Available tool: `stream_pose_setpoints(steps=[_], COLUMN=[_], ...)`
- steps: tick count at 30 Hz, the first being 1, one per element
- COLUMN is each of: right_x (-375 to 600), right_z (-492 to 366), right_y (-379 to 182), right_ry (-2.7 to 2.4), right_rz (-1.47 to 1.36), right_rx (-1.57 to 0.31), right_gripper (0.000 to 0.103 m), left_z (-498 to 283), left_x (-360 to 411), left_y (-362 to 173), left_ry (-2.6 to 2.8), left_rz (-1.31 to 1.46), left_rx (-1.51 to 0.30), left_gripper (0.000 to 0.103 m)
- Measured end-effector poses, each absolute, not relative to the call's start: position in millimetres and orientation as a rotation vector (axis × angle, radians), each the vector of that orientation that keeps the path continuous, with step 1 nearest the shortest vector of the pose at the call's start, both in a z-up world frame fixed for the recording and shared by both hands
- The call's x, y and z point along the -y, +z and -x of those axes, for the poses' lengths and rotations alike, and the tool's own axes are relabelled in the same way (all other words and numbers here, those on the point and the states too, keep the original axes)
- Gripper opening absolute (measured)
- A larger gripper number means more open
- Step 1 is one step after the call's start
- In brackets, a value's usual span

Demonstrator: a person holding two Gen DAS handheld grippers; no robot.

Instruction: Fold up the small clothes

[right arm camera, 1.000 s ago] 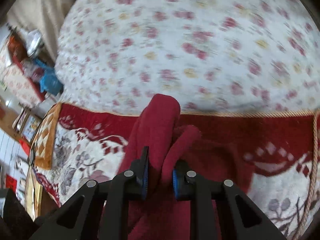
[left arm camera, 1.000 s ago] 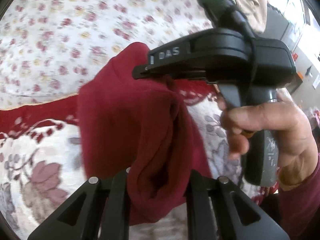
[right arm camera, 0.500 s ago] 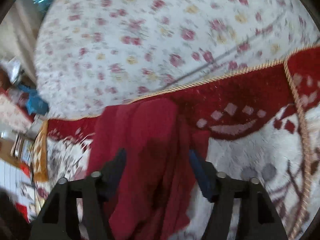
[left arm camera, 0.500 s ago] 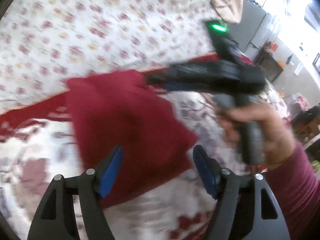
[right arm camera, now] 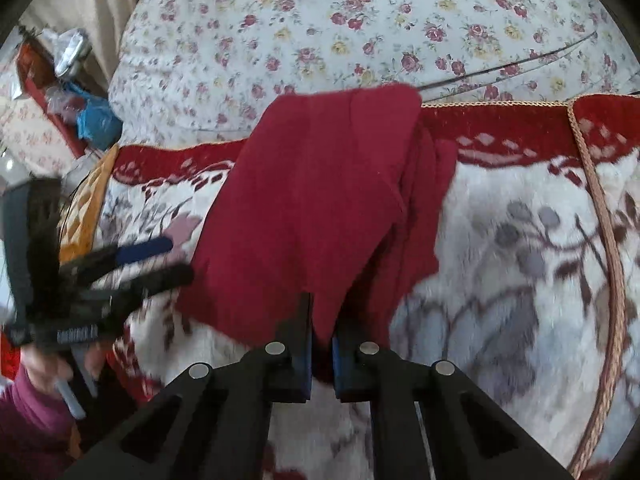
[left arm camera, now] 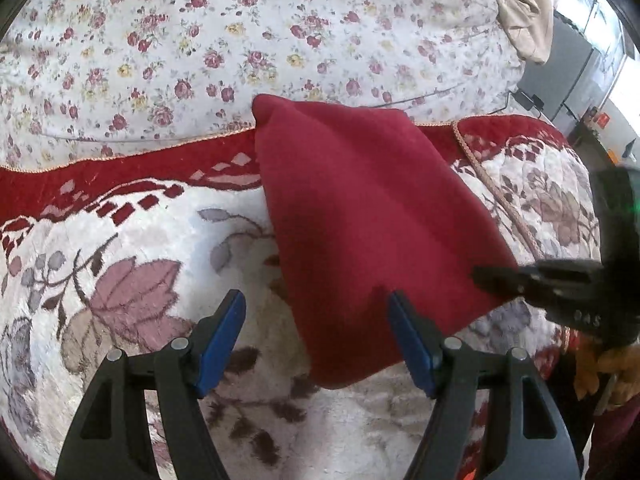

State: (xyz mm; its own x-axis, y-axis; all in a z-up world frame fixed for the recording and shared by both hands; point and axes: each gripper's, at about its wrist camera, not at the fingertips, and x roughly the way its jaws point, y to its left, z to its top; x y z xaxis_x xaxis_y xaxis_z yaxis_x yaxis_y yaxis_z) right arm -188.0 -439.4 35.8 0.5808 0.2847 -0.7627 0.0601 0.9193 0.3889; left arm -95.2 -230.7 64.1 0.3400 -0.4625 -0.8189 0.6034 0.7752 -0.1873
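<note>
A dark red garment [left arm camera: 360, 216] lies spread on the patterned blanket, its near corner between my left fingers. My left gripper [left arm camera: 316, 336] is open, blue pads wide apart, holding nothing. It also shows blurred at the left of the right wrist view [right arm camera: 152, 260]. In the right wrist view the red garment [right arm camera: 312, 208] lies folded over itself. My right gripper [right arm camera: 322, 344] is shut on its near edge. The right gripper also shows in the left wrist view [left arm camera: 560, 284], at the garment's right corner.
The red, white and grey floral blanket [left arm camera: 120, 272] covers the near surface. A white sheet with small roses [left arm camera: 200, 40] lies behind it. A gold cord edge [right arm camera: 600, 220] runs along the blanket. Clutter and a blue bag [right arm camera: 96, 120] sit far left.
My left gripper let go of the garment and opened. The garment dropped from a held-up bunch to lie flat on the blanket. My right gripper opened, then shut on the near edge.
</note>
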Motion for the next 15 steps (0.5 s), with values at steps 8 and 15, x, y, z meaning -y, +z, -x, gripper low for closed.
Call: stream_pose_setpoints(steps=[8, 15], right_x=[465.0, 483.6], right_z=[200.4, 160.0], right_y=[41.7, 82.6], right_ry=[0.129, 0.032], right_rz=[-0.513, -0.519], right_rx=[-0.940, -0.805], right_gripper=[0.016, 0.073], left_z=[87.7, 81.5], left_x=[244.4, 259.9], left_y=[66.4, 51.8], left_ry=[-0.659, -0.647], left_rz=[-0.157, -0.159], left_rx=[-0.969, -0.996], left_gripper=[0.072, 0.072])
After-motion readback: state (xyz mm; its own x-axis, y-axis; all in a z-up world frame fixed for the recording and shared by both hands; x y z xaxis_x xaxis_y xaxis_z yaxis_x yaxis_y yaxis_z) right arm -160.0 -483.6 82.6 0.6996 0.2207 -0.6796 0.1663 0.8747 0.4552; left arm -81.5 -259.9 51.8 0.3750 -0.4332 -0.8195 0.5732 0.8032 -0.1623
